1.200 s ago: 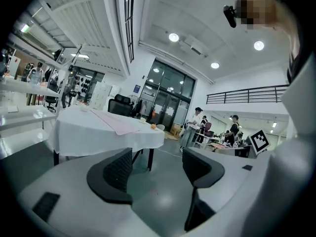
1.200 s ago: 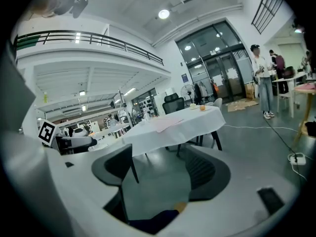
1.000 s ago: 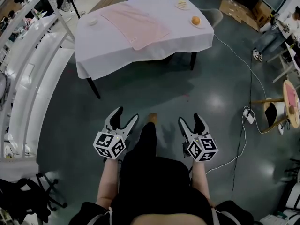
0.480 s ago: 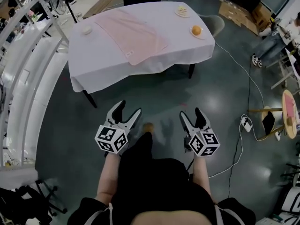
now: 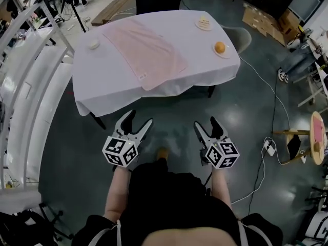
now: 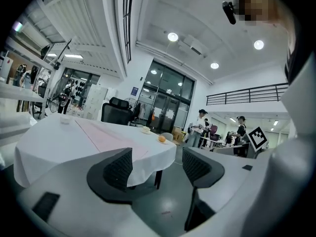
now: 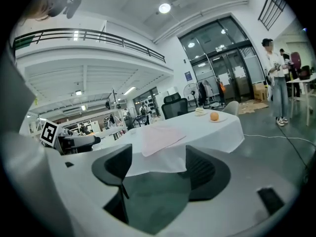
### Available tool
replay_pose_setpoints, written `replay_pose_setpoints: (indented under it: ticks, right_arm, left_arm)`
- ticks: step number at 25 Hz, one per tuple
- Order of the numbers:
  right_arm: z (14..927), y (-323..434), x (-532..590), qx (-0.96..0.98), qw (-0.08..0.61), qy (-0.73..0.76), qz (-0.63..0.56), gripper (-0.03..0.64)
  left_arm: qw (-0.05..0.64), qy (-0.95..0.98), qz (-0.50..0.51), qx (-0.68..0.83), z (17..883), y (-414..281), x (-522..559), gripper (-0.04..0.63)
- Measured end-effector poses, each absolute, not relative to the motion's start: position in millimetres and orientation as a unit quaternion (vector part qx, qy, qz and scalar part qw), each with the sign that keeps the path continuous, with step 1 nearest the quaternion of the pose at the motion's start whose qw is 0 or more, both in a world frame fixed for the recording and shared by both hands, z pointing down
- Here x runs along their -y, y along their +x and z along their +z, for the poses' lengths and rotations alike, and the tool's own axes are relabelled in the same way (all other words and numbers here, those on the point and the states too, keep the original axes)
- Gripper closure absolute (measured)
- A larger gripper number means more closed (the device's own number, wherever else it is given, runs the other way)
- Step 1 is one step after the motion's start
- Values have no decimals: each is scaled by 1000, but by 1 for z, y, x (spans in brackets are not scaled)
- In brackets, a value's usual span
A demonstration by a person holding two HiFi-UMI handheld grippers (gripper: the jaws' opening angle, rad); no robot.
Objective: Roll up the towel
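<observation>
A pale pink towel (image 5: 145, 53) lies flat and unrolled across a table with a white cloth (image 5: 107, 81); one corner hangs over the near edge. The same towel (image 6: 106, 138) shows in the left gripper view and the towel (image 7: 160, 135) in the right gripper view. My left gripper (image 5: 135, 122) is open and empty, held in the air well short of the table. Beside it my right gripper (image 5: 206, 127) is open too, with nothing between its jaws. Both point toward the table.
On the table sit an orange on a plate (image 5: 220, 48), a plate of food (image 5: 204, 23) at the far side and a small white dish (image 5: 93, 44) at the left. A cable (image 5: 266, 142) runs over the floor at right. White shelving (image 5: 31, 81) stands left.
The table has come closer and lower in the head view as the person walks toward it. Both grippers stay open at about the same place.
</observation>
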State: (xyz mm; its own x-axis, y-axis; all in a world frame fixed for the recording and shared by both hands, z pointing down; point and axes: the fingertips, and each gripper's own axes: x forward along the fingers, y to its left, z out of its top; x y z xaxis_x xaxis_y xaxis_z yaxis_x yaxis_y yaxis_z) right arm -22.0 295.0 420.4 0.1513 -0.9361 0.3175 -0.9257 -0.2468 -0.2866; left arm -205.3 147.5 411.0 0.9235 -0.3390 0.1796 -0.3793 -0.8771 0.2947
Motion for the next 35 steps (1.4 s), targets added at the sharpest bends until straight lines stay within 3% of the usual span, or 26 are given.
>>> replay_pose_setpoints:
  ticks: [25, 35]
  right_arm:
    - [454, 29, -185, -655, -5, -718, -236, 265]
    - [450, 95, -97, -708, -33, -665, -235, 265]
  left_arm:
    - [193, 946, 78, 247, 456, -173, -63, 270]
    - [194, 937, 72, 282, 446, -105, -5, 270]
